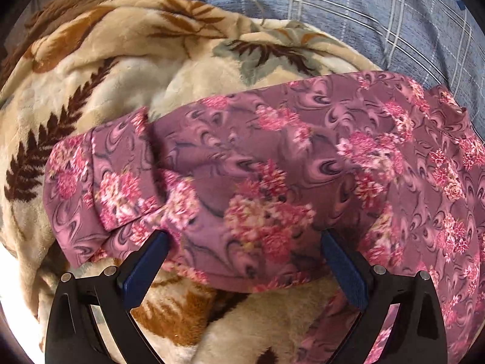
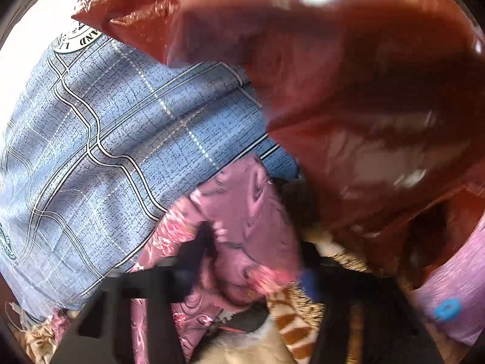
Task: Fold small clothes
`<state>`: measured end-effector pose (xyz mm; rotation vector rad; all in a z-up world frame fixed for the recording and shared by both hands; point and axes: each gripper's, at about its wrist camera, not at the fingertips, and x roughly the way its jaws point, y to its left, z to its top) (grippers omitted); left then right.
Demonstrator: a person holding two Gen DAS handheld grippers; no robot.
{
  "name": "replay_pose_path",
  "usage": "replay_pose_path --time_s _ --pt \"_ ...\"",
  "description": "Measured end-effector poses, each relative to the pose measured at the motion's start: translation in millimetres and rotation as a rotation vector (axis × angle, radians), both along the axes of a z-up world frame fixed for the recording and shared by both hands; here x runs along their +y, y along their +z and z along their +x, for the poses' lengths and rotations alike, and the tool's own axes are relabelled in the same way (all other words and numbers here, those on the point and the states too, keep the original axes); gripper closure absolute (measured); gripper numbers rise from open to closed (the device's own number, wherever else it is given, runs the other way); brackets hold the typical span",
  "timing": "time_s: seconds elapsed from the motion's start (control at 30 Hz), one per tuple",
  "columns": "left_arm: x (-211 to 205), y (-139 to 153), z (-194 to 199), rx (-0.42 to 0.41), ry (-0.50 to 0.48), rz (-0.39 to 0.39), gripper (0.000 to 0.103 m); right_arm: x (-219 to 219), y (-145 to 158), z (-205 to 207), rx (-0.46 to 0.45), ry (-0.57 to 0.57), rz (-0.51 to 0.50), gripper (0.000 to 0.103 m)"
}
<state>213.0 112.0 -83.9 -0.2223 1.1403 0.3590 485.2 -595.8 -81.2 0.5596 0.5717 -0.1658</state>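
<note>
Work surface: a bed covered by a plush cream blanket [image 1: 100,91] with brown fern print; a blue plaid sheet [image 1: 348,21] lies beyond it at the top of the frame.

Left view, near: left gripper [image 1: 244,242] at the bottom centre, jaws spread wide, nothing between the pads. It points steeply down at the near hem of the garment [image 1: 257,157]. Fingertips sit at or just over that hem; contact cannot be confirmed.

Garment: mauve with pink flower print, spread across the middle of the frame from left to right edge, lying on the blanket. A folded flap, possibly a sleeve, lies at its left end.

Handling, as judged: thin woven cloth, light, limp, likely to sag and wrinkle when lifted. Best taken at a hem or corner, pinching one layer only.

Right view is motion-blurred. Right gripper [image 2: 257,261] at the bottom centre, jaws drawn in with garment cloth [image 2: 242,212] bunched between them; appears to be gripping it. Behind, the plaid sheet [image 2: 121,127] fills the left, and a glossy red-brown sheet [image 2: 363,91] fills the upper right.
</note>
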Motion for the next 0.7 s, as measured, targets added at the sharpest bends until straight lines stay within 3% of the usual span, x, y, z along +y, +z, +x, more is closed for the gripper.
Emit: replay_pose_path --time_s 0.23,0.43,0.53,0.6,0.67,0.7 --pt "-13 16 16 -0.046 -0.034 0.044 0.003 -29 49 -57 -0.159 -0.112 -0.084 0.093" --pt "-29 4 40 -0.008 -0.051 0.095 0.006 -39 29 -50 -0.043 -0.136 -0.131 0.094" --pt "-35 0 45 0.003 -0.08 0.088 0.01 -27 38 -65 -0.054 -0.118 -0.163 0.079" --pt "-33 3 43 -0.013 -0.085 0.083 0.01 -20 43 -88 -0.076 -0.098 -0.169 0.041" --pt "-29 6 39 -0.024 -0.083 0.061 0.01 -7 42 -113 -0.098 -0.089 -0.171 0.02" --pt "-26 7 37 -0.029 -0.079 0.051 0.01 0 40 -122 -0.103 -0.071 -0.162 0.02"
